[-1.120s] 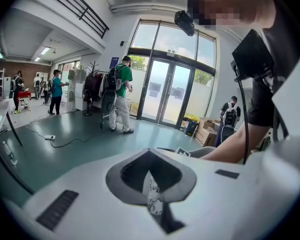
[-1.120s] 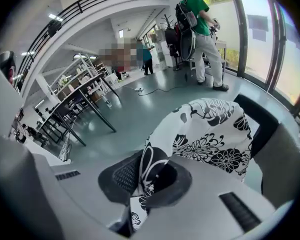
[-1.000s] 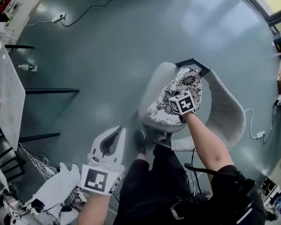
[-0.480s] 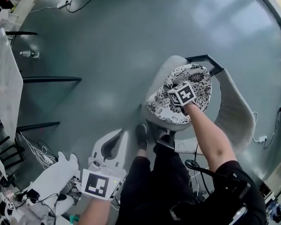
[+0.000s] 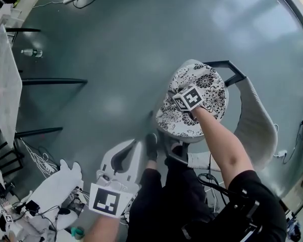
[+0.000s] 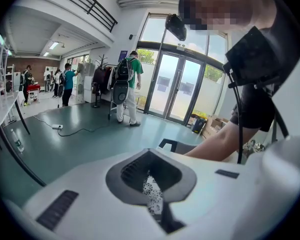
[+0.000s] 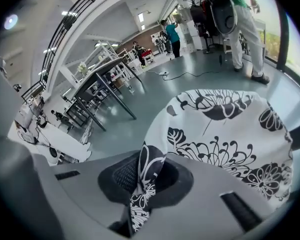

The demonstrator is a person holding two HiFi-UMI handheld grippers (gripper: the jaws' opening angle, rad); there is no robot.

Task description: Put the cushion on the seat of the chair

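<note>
**Finding 1, position of the work.** The floral cushion (image 5: 207,84) lies over the seat of the grey chair (image 5: 255,125), right of centre in the head view. A second ago it sat tilted, with a band of bare seat showing along its left edge. Now it spreads flatter and covers that edge.

**Finding 2, right gripper.** The right gripper (image 5: 184,99) has come down with the cushion and sits over its middle. Its own view shows the jaws clamped on a pinched fold of the patterned fabric (image 7: 150,176), and the rest of the cushion fans out toward the upper right of that frame.

**Finding 3, left gripper.** The left gripper (image 5: 127,147) hangs at the lower left, well apart from the chair. Its jaws are together and grip nothing. The pattern seen through their slot is the cushion beyond.

**Assessment.** Placement appears nearly complete. The cushion is on the seat but is not yet released, and the raised fold keeps it from lying fully flat. The remaining steps are probably to release the fold and check that the cushion sits square on the seat.
</note>
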